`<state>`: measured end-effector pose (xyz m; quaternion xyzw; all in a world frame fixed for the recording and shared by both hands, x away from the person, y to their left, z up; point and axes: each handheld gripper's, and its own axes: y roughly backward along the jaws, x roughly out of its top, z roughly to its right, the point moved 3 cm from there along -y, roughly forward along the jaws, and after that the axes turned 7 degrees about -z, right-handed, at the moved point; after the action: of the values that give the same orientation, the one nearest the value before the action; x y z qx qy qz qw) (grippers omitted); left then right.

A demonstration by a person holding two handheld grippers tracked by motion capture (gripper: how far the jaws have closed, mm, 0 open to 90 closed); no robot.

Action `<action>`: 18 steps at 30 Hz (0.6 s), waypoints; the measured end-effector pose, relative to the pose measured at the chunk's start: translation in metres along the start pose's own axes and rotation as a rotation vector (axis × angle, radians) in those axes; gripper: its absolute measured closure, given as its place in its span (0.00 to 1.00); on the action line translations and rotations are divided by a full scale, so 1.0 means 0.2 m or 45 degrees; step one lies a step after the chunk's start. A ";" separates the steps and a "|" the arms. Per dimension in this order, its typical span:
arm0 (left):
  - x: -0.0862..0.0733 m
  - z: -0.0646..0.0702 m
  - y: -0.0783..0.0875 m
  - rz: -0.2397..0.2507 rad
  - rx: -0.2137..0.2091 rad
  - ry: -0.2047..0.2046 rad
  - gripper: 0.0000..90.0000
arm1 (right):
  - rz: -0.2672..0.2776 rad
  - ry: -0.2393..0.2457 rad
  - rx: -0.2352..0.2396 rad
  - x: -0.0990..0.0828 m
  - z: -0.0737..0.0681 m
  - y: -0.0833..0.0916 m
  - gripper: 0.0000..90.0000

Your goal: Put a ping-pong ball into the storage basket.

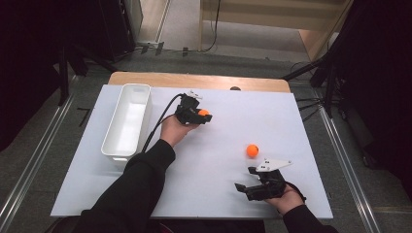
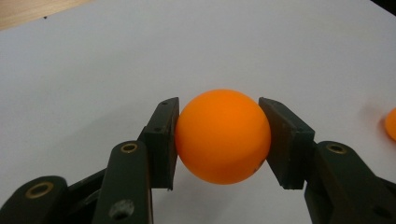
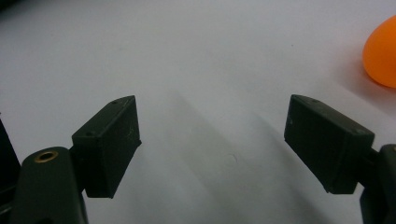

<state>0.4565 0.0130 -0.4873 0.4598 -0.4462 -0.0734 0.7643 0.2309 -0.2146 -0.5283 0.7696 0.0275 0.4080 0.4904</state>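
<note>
1. Work in hand, as judged from the layout: moving the orange balls into the white bin [image 1: 127,121] at the left of the white table [image 1: 291,126].
2. The left gripper [image 1: 203,114] was clamped on one orange ball [image 1: 203,112]. In the left gripper view both pads pressed the ball's [image 2: 223,136] sides, with the table surface [image 2: 140,56] showing below it, so it looked lifted clear.
3. That ball sat near the bin's right wall, not yet over the opening. The bin appeared empty.
4. The second ball [image 1: 252,150] lay loose on the table, just ahead of the right gripper [image 1: 247,178].
5. In the right gripper view the right gripper [image 3: 212,140] stood wide apart with nothing between its jaws; the second ball [image 3: 382,51] showed at the upper right edge, apart from the pads.
6. Status: first ball grasped. Left to do: carry and drop it in, then the whole of the second ball's transfer.
</note>
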 end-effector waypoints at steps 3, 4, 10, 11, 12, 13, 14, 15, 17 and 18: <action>0.00 0.02 0.03 0.004 0.010 -0.027 0.57 | -0.001 0.000 0.000 0.00 0.00 0.00 0.19; 0.00 0.03 0.05 0.001 0.010 -0.036 0.57 | 0.000 0.000 0.000 0.00 0.00 0.00 0.19; 0.00 0.04 0.10 -0.014 -0.055 -0.026 0.57 | 0.003 -0.006 0.001 0.00 0.00 0.00 0.19; 0.00 0.05 0.11 -0.012 -0.061 -0.026 0.57 | 0.003 -0.006 0.001 0.00 0.00 0.00 0.19; 0.00 0.05 0.12 -0.010 -0.073 -0.024 0.57 | 0.003 -0.006 0.001 0.00 0.00 0.00 0.19; -0.01 0.06 0.12 -0.014 -0.081 -0.028 0.57 | 0.002 -0.006 0.002 0.00 0.00 0.00 0.19; -0.01 0.07 0.13 -0.016 -0.090 -0.027 0.57 | 0.002 -0.006 0.002 0.00 0.00 0.00 0.19; -0.01 0.07 0.13 -0.022 -0.092 -0.032 0.57 | 0.001 -0.006 0.002 0.00 0.00 0.00 0.19; -0.02 0.08 0.14 -0.017 -0.101 -0.042 0.57 | -0.001 -0.006 0.000 0.00 0.00 0.00 0.19; -0.02 0.09 0.15 -0.017 -0.106 -0.046 0.57 | -0.003 -0.009 0.001 0.00 0.00 0.00 0.19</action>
<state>0.4315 0.0214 -0.4639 0.4292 -0.4535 -0.1051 0.7740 0.2311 -0.2152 -0.5288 0.7712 0.0268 0.4047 0.4907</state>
